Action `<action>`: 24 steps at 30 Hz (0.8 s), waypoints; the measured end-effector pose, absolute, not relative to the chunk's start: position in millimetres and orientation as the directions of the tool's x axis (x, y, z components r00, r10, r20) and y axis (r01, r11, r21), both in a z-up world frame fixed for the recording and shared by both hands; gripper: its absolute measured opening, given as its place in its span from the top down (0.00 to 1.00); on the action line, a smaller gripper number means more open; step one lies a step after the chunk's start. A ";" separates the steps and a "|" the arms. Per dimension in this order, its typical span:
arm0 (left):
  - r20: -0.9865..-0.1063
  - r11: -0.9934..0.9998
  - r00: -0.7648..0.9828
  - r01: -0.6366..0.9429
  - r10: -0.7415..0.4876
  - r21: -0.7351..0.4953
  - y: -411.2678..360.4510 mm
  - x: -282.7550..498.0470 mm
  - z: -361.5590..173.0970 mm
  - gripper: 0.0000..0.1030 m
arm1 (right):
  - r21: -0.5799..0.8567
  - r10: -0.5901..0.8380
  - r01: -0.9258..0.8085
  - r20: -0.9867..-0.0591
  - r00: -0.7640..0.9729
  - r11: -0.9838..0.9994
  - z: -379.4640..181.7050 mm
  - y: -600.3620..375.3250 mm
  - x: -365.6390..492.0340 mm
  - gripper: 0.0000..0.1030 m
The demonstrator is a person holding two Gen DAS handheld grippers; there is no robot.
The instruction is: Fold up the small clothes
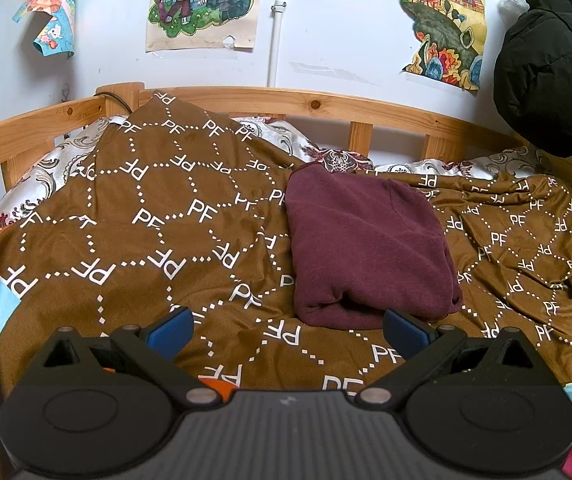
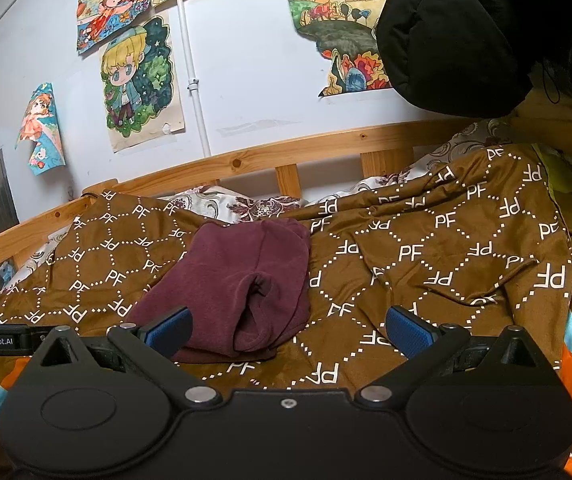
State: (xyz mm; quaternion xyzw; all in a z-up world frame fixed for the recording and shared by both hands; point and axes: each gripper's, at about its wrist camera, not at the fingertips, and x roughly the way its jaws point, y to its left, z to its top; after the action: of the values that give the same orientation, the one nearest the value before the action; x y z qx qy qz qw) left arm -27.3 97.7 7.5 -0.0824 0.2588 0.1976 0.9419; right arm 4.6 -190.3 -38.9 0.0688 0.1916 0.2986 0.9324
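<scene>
— Where do our claws stand?

— Our left claw has its blue pads spread wide with nothing between them, and it hangs just short of the near edge of the maroon garment. Our right claw is spread wide and empty too, low over the same piece, whose near fold lies between its pads.

— So how far along are we?

— We judge the fold as good as done. The maroon garment lies as a compact, roughly square bundle on the brown PF-patterned blanket that covers the bed. From the right wrist view we see a soft tuck open at its near end, so a little tidying may remain, or putting it aside. We see no other small clothes waiting on the blanket.

— Any basket or box to put it in?

— We see no container in either view. Beyond the blanket there is the wooden bed rail, a patterned sheet at its foot, drawings on the wall, and a black jacket hanging at the right.
</scene>
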 end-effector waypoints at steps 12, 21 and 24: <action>-0.522 0.910 0.788 -0.412 0.327 -0.052 98.1 -27.2 5.6 0.01 | 0.244 0.584 -0.531 -0.317 0.748 0.812 -39.0 -190.9 5.5 0.01; -0.542 0.908 0.773 -0.417 0.330 -0.042 96.2 -24.0 5.1 0.01 | 0.244 0.582 -0.529 -0.319 0.748 0.813 -39.1 -191.2 5.5 0.01; -0.528 0.901 0.776 -0.432 0.345 -0.045 97.5 -26.4 6.0 0.01 | 0.244 0.582 -0.528 -0.318 0.748 0.813 -38.9 -191.3 5.6 0.01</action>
State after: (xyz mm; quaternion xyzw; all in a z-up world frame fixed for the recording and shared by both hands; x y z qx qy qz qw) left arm -26.4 97.5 6.0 -0.0821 0.2634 0.2070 0.9387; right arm 5.6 -191.3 -38.9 0.0693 0.1928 0.2976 0.9324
